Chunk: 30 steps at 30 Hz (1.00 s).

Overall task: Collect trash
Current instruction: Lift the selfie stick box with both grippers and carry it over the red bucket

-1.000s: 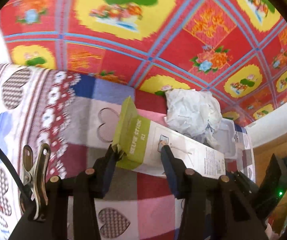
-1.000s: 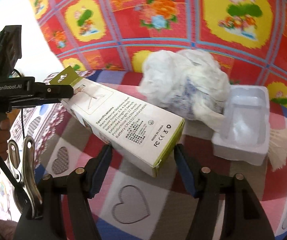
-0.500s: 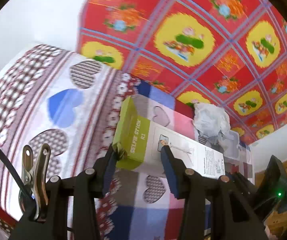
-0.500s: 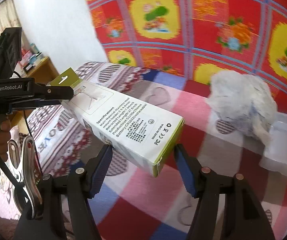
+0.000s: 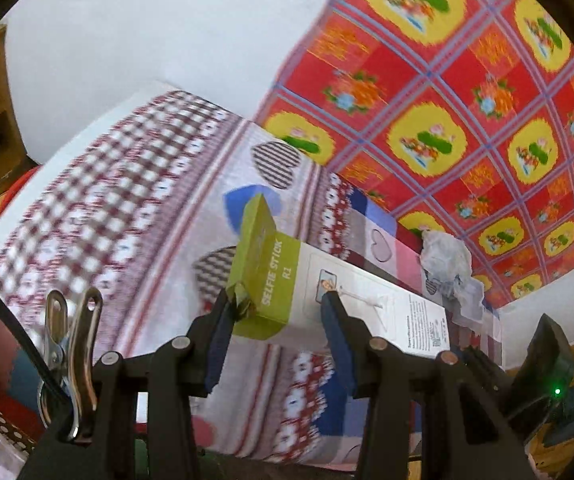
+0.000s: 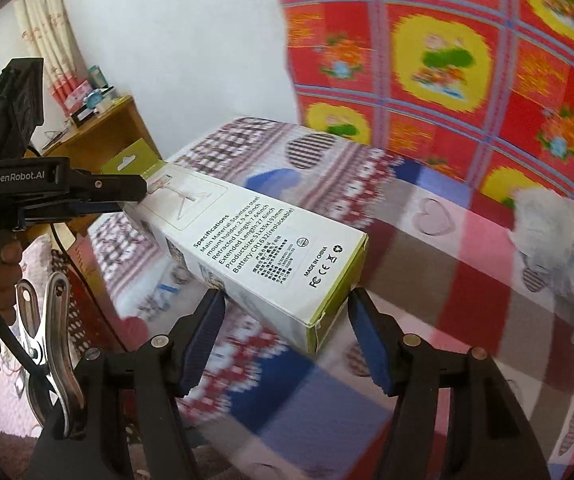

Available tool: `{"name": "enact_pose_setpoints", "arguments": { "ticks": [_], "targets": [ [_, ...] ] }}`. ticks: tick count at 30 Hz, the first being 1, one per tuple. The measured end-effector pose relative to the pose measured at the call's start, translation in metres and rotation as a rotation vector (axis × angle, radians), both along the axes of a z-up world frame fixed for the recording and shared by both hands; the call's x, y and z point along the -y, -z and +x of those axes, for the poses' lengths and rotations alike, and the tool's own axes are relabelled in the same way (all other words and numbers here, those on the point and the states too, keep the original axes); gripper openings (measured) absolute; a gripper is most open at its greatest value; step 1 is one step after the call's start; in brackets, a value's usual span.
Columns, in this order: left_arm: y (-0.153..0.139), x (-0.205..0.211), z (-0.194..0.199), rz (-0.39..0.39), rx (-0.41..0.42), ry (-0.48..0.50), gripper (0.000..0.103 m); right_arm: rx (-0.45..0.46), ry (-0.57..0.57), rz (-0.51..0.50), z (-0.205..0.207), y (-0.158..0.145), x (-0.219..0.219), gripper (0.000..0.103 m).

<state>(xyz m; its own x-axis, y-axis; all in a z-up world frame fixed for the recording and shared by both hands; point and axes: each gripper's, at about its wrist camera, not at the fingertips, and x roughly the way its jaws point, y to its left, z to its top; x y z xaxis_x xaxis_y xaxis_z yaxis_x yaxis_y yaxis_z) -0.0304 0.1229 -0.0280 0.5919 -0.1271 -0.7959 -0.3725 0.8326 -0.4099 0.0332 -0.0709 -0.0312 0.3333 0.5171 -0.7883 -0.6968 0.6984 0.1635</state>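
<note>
Patchwork heart bedspread [image 6: 427, 264] fills most of both views, with a loud red-and-yellow flowered cloth [image 5: 467, 92] on the wall behind. Both tongs are clamped on one long selfie stick box [image 6: 263, 240], held up off the bed: left tongs [image 5: 275, 312] pinch the green end, right tongs [image 6: 283, 316] grip the printed end. From the right wrist, a crumpled white paper wad [image 6: 555, 240] sits on the bed at 3 o'clock. Looks like the carry-off step. No bin in sight, so next is finding one and letting go together.
</note>
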Motion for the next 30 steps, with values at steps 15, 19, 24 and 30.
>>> {"name": "enact_pose_setpoints", "arguments": {
  "ticks": [15, 19, 24, 30],
  "targets": [
    [-0.019, -0.114, -0.089, 0.015, 0.024, -0.049, 0.046, 0.041, -0.046, 0.021, -0.078, -0.007, -0.110, 0.065],
    [-0.019, -0.140, -0.108, 0.001, 0.026, -0.081, 0.046, 0.047, -0.075, 0.015, -0.087, -0.009, -0.133, 0.065],
    [-0.019, -0.166, -0.122, -0.011, 0.037, -0.116, 0.046, 0.053, -0.119, 0.006, -0.089, -0.009, -0.163, 0.065],
    [-0.015, -0.204, -0.127, -0.025, 0.034, -0.185, 0.046, 0.047, -0.184, 0.010, -0.078, -0.003, -0.205, 0.065]
  ]
}}
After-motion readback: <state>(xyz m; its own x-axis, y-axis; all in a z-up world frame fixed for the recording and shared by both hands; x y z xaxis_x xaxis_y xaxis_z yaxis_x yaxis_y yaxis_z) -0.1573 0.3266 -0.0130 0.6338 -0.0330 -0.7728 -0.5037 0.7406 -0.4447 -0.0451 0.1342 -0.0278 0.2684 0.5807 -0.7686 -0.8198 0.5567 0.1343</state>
